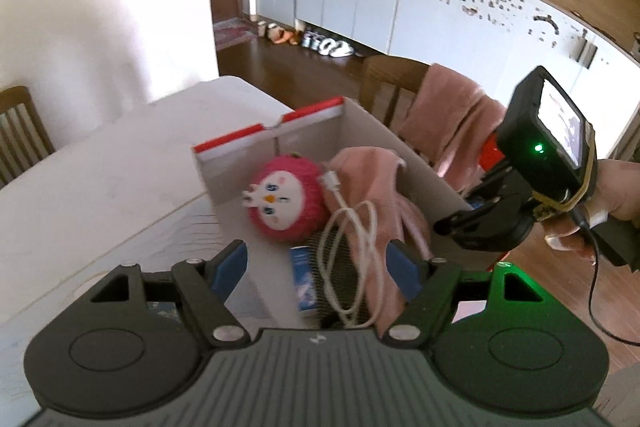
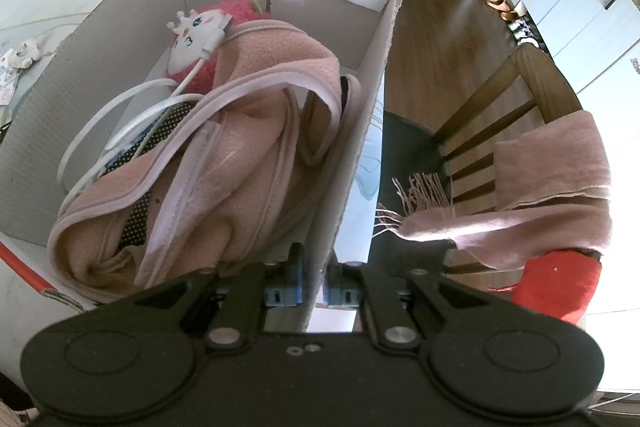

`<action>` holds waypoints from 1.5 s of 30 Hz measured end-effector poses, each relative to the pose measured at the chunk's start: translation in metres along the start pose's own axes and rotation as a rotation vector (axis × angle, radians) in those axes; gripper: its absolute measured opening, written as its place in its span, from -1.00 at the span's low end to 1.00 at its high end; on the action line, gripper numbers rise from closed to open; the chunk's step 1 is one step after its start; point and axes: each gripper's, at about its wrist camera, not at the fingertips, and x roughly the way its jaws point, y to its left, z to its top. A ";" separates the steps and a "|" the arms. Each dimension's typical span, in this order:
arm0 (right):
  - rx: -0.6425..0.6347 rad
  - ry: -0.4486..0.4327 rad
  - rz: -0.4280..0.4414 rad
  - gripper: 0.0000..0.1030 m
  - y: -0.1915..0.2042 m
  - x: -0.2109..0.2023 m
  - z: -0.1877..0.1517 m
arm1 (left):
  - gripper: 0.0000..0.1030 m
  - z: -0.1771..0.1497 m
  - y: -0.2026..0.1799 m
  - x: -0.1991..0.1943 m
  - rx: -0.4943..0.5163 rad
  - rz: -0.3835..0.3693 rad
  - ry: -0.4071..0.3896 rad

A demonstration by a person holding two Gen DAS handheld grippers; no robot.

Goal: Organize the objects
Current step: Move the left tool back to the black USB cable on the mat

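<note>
The left gripper (image 1: 316,263) was wide open and held nothing. The right gripper (image 2: 314,281) pinched the side wall of the box (image 2: 360,131). Inside the box lay a pink cloth (image 2: 240,163), a white cable (image 1: 352,247) and a pink plush toy (image 1: 286,201).

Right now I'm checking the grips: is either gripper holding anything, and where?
The right gripper pinches the box by its side wall. The left gripper is open and empty.

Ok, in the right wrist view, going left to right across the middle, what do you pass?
White cable → pink blanket → box wall → wooden chair → scarf.
</note>
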 end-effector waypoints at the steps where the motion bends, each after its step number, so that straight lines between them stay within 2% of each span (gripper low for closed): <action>1: 0.001 0.001 0.000 -0.87 0.000 0.000 0.000 | 0.48 -0.002 0.005 -0.003 -0.007 0.008 -0.004; 13: 0.001 -0.002 -0.009 -0.88 0.000 -0.006 0.003 | 0.47 -0.042 0.071 -0.012 -0.078 0.130 0.018; 21: 0.000 -0.019 -0.015 -0.90 -0.002 -0.012 0.003 | 0.47 -0.087 0.103 0.023 -0.111 0.185 0.130; 25: 0.003 -0.016 -0.017 -0.90 -0.002 -0.012 0.003 | 0.47 -0.105 0.110 0.040 -0.097 0.201 0.162; 32: 0.005 -0.008 -0.023 -0.89 0.000 -0.010 0.004 | 0.47 -0.120 0.129 0.063 -0.132 0.214 0.190; 35: 0.010 -0.006 -0.024 -0.89 -0.001 -0.010 0.004 | 0.30 -0.122 0.134 0.071 -0.150 0.201 0.209; 37: 0.012 -0.006 -0.025 -0.89 0.000 -0.010 0.005 | 0.07 -0.123 0.136 0.075 -0.145 0.202 0.226; 40: 0.016 -0.007 -0.027 -0.89 0.000 -0.009 0.004 | -0.16 -0.125 0.138 0.079 -0.147 0.186 0.240; 45: 0.019 -0.007 -0.027 -0.89 0.000 -0.010 0.004 | -0.37 -0.126 0.140 0.078 -0.162 0.172 0.244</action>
